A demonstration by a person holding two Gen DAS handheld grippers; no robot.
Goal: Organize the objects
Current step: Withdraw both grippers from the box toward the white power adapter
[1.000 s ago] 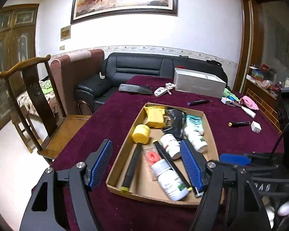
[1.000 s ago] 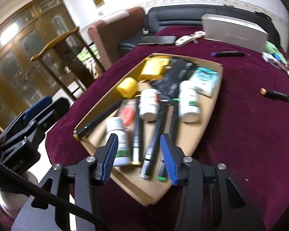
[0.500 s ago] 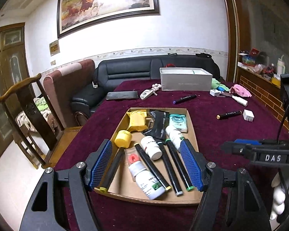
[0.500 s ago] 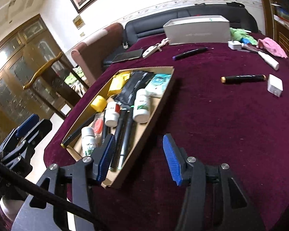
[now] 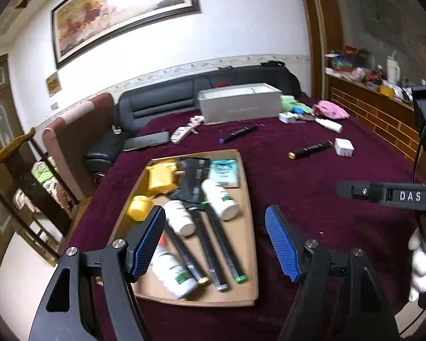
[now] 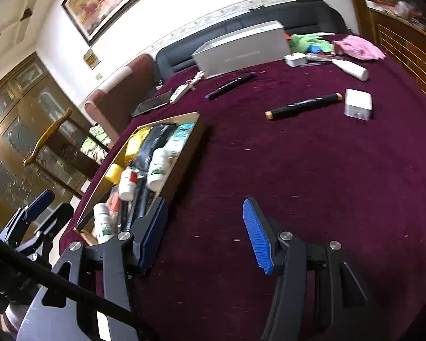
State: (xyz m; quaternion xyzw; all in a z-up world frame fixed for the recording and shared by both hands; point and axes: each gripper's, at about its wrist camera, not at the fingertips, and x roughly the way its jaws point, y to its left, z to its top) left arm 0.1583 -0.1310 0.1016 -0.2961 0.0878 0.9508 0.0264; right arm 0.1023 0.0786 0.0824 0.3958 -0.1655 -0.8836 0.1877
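two claws, both mine and both spread wide with nothing between the blue pads: my left gripper (image 5: pixel 215 244) hangs over the near edge of the cardboard tray, my right gripper (image 6: pixel 206 234) over bare cloth just beside the tray's right edge. the biggest thing here is the table (image 6: pixel 312 176) under its maroon cloth, and it carries everything. at its far edge stands a long grey box (image 5: pixel 238 106), likely parked there out of the working area. the cardboard tray (image 5: pixel 248 227) lies toward the table's left edge and is the collecting place, i judge, since most of the small things already lie inside it: a black pouch (image 5: pixel 194 180) and a yellow packet (image 5: pixel 162 176) at its far end, white bottles (image 5: pixel 218 199) across the middle, three dark markers (image 5: pixel 207 244) laid lengthwise toward the near edge so they fit side by side. still out on the cloth, well apart from the tray, are a black marker with tan ends (image 6: pixel 302 106) and just beside it a white charger block (image 6: pixel 357 103), toward the table's right edge; another dark pen (image 6: pixel 230 85) lies nearer the grey box. i read the right claw's wide stance as readiness for the tan-ended marker, which lies across my line of reach, so the jaws would need turning to close across its barrel. the smaller clutter at the far right corner is too blurred to name.
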